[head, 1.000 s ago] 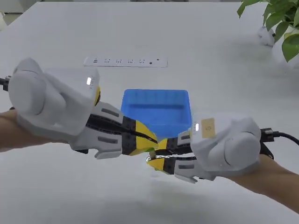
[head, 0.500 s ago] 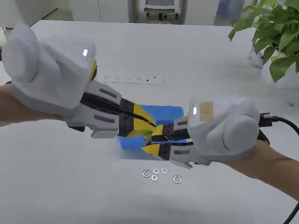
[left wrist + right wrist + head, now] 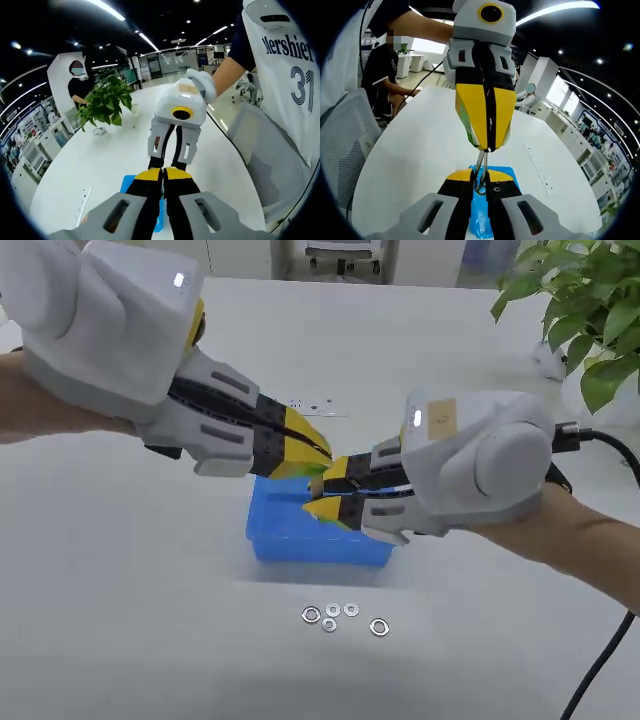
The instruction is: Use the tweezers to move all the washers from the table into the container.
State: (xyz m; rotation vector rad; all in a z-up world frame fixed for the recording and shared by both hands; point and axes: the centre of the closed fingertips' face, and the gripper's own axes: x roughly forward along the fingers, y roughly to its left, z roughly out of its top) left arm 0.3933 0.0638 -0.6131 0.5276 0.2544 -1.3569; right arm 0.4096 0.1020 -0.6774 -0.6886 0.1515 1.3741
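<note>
Several small metal washers [image 3: 333, 615] lie in a cluster on the white table just in front of the blue container [image 3: 300, 545]. Above the container, my left gripper [image 3: 318, 455] and right gripper [image 3: 318, 495] meet tip to tip. In the right gripper view, thin metal tweezers [image 3: 481, 165] run from the left gripper [image 3: 487, 147] down between the jaws of the right gripper [image 3: 481, 176]. Both grippers are shut on the tweezers. A small ring-like shape shows at the tweezers' tips, over the blue container [image 3: 479, 220].
A white power strip [image 3: 310, 407] lies beyond the container. A potted plant [image 3: 590, 310] stands at the far right, and a black cable [image 3: 600, 660] trails from the right gripper. A person [image 3: 380, 75] sits beside the table.
Both grippers have risen from the table in front of the container to a spot above it, still tip to tip. The washers they covered now show on the table.
</note>
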